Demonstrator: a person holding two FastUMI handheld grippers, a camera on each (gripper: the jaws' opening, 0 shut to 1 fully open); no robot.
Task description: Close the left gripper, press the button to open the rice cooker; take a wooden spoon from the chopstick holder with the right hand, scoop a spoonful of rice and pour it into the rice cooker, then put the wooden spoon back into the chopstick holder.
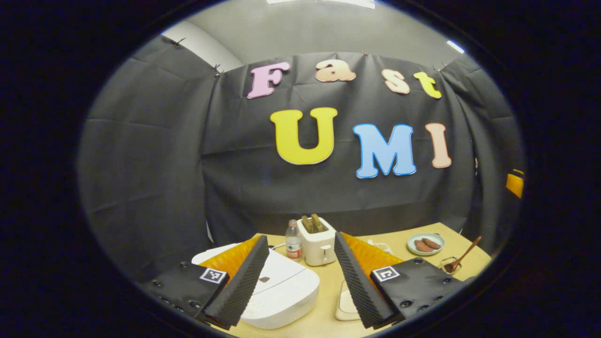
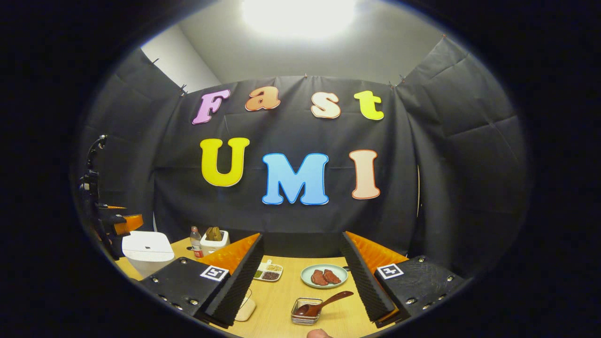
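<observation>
My left claw point(image 1: 296, 274) has its two fingers wide apart and holds nothing. It hangs just above the white rice cooker point(image 1: 281, 288), and the cooker's lid is down. One finger sits over the lid. The other finger sits over the wooden table point(image 1: 324, 310), just to the right of the cooker, above a flat cream pad point(image 1: 346, 305).

Behind the cooker stands a small water bottle point(image 1: 294, 241), and a white toaster point(image 1: 317, 244) with brown toast in it stands right beside the bottle. Farther right of the cooker is a pale green plate point(image 1: 425, 244) with two brown pieces on it. Near that plate, the wooden spoon point(image 1: 462, 257) leans in a little clear holder point(image 1: 450, 264).

My right claw point(image 2: 303, 277) is open wide too, and it is empty. It hangs over the table, well to the right of the cooker point(image 2: 146, 251). Between its fingers, low down, I see the wooden spoon point(image 2: 324, 303) lying tilted in the clear holder point(image 2: 306, 312), with its bowl in the holder and its handle sticking out. Behind the holder is the plate point(image 2: 325, 276). A small white tray point(image 2: 268, 271) with little heaps of grains sits between the plate and the cooker. My left claw point(image 2: 123, 224) shows right by the cooker.
</observation>
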